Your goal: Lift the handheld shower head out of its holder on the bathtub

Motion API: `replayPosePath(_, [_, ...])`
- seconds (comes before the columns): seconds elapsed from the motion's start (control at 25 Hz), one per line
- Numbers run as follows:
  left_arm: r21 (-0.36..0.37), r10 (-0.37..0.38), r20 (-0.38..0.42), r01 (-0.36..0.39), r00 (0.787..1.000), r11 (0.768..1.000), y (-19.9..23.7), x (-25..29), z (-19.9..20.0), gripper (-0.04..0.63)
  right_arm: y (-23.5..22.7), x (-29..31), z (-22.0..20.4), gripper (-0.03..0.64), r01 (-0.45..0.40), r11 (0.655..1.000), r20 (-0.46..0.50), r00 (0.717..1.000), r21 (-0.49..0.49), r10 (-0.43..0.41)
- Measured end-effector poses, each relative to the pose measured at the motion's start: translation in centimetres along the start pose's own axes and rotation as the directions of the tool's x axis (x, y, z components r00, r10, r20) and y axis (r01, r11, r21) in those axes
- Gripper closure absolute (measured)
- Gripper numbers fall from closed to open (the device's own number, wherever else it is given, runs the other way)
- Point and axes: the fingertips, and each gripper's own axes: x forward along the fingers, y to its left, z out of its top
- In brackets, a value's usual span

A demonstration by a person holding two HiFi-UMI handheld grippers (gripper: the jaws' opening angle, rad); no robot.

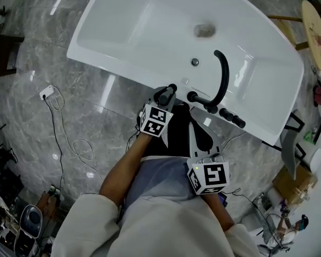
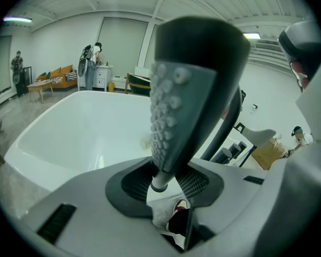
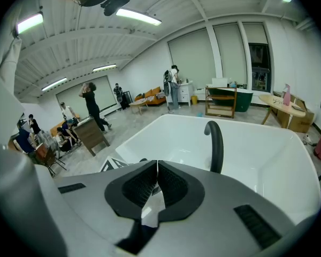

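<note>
Shower head (image 2: 187, 90), one only, is clamped by its stem between the jaws of the left gripper (image 2: 165, 182), at the near rim of the one bathtub (image 1: 96, 58), near the single curved black spout (image 1: 222, 74). We see the jaws of the right gripper (image 3: 156, 181) together, holding nothing.

1. Gleaming white bathtub (image 1: 123, 31) on a grey marble floor (image 1: 32, 111) with pale veins.
2. Dark grey shower head (image 2: 190, 84), its lighter grey face dotted with rows of nubs.
3. Black curved faucet (image 1: 221, 74).
4. Left gripper (image 2: 161, 183) and right gripper (image 3: 157, 183): pale grey bodies, charcoal ribbed pads.
5. White marker cubes (image 1: 155, 120) with black square patterns.
6. Cream sleeve (image 1: 91, 224).
</note>
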Motion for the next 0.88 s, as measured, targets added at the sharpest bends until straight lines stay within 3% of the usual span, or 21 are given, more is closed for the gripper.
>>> replayPosePath(0.32, [0.009, -0.002, 0.02, 0.002, 1.0, 1.0, 0.0, -1.1, 1.5, 0.457, 0.0, 0.0, 0.8, 0.598, 0.005, 1.0, 0.02, 1.0, 0.01, -0.005])
replayPosePath(0.68, [0.086, -0.041, 0.026, 0.038, 0.999, 0.996, -1.8, -2.1, 2.5, 0.457, 0.3, 0.0, 2.0, 0.598, 0.005, 1.0, 0.054, 0.999, 0.014, -0.006])
replayPosePath(0.88, [0.076, -0.038, 0.026, 0.036, 0.999, 0.996, -2.3, -2.9, 2.6, 0.457, 0.3, -0.1, 2.6, 0.598, 0.014, 1.0, 0.075, 0.997, 0.02, -0.015])
